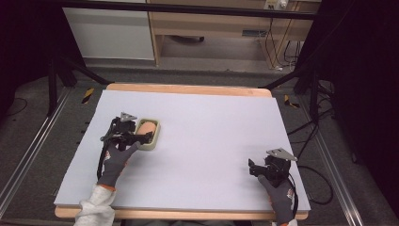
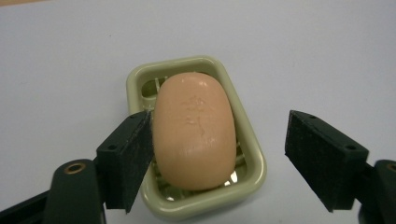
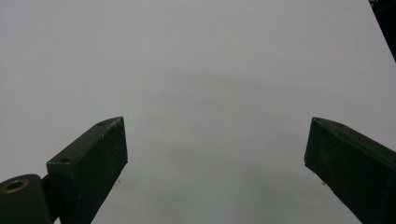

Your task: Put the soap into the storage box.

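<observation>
A peach oval soap bar lies in a pale green soap dish on the white table sheet. In the high view the dish with the soap sits at the left of the table. My left gripper is at the dish and open: in the left gripper view one jaw rests against the soap's side and the other stands well clear of the dish. My right gripper rests near the table's front right, open, with bare sheet between its jaws.
The white sheet covers a wooden table whose edge shows at the back. Dark stands and cables flank the table on both sides. Wooden furniture stands behind.
</observation>
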`<state>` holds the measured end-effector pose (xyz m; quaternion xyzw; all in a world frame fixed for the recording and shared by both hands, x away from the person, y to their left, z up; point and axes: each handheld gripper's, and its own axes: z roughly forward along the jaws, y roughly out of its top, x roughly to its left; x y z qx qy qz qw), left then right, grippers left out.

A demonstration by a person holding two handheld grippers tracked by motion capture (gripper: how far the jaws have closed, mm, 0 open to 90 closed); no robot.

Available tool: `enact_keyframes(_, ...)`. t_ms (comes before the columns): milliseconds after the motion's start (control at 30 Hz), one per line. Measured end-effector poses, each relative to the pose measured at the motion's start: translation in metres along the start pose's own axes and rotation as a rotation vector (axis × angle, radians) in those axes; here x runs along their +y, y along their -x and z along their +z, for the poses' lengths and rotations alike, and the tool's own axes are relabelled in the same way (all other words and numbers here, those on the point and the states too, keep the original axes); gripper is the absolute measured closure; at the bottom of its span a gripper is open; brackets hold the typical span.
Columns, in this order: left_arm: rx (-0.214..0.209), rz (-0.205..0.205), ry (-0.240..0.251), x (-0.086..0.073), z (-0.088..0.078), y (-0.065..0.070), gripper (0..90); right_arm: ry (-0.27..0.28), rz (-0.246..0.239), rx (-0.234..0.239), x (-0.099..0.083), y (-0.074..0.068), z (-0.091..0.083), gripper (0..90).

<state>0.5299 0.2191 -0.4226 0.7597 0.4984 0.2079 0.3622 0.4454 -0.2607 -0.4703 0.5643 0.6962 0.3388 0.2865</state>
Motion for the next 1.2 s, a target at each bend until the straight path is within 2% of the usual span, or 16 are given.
enact_keyframes(100, 0.002, 0.012, 0.016, -0.008, -0.010, 0.000, 21.6, 0.000, 0.003, -0.002, 0.000, 0.001, 0.000, 6.2)
enact_keyframes(300, -0.003, 0.004, 0.063, -0.021, -0.025, -0.003, 21.5, -0.002, 0.008, -0.009, -0.001, 0.003, -0.001, 6.0)
enact_keyframes(400, -0.006, 0.007, 0.067, -0.030, -0.030, -0.003, 20.9, -0.003, 0.013, -0.015, -0.002, 0.004, -0.002, 5.9)
enact_keyframes(733, 0.024, 0.011, 0.041, -0.066, -0.040, -0.008, 20.6, -0.018, 0.026, -0.039, -0.003, 0.008, -0.003, 5.9)
enact_keyframes(800, 0.030, 0.027, 0.022, -0.074, -0.040, -0.007, 20.6, -0.021, 0.030, -0.044, -0.004, 0.009, -0.003, 5.9)
enact_keyframes(1100, 0.064, 0.032, -0.001, -0.088, -0.047, -0.017, 20.4, -0.021, 0.061, -0.053, -0.006, 0.017, -0.006, 5.9)
enact_keyframes(1200, 0.074, 0.021, -0.009, -0.090, -0.045, -0.019, 20.0, -0.028, 0.072, -0.055, -0.006, 0.018, -0.006, 5.9)
